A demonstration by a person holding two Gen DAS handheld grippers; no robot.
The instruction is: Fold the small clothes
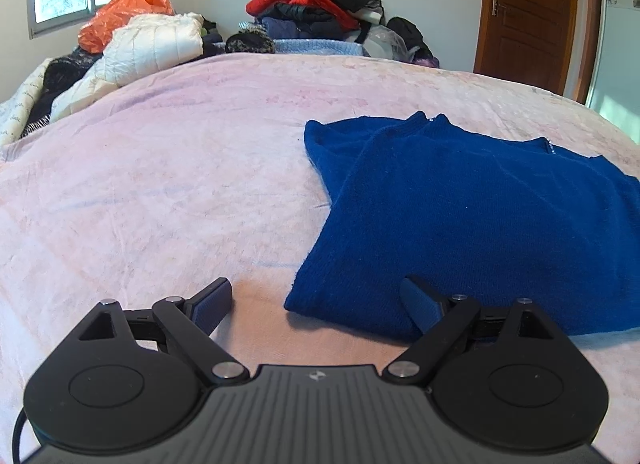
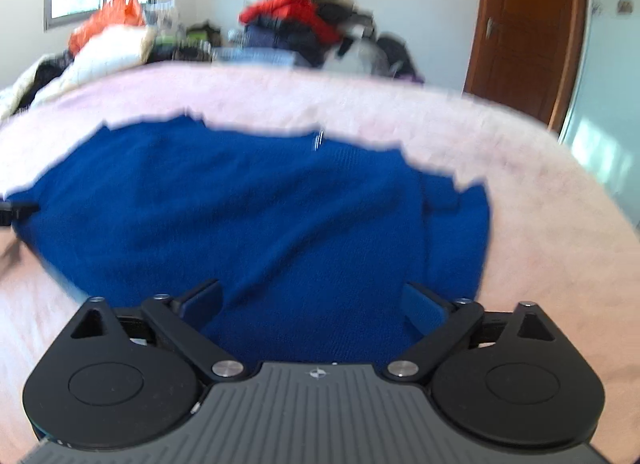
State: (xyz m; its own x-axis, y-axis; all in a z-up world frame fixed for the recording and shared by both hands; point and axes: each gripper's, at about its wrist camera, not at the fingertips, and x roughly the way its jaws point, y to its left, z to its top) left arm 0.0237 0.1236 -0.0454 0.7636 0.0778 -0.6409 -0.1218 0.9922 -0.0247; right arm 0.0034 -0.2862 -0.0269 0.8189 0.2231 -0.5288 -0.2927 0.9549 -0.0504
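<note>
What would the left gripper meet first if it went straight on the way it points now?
Probably the pink bedcover, right at the near left edge of the blue sweater. The open left gripper straddles that edge, so depth is uncertain.

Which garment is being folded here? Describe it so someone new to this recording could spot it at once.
Start from the pale pink bedspread that fills the near part of the room. On its bare near part, apart from the heap of clothes along the far edge, lies a flat deep blue knitted sweater. It is the only garment spread out alone, and the only bright blue one.
</note>
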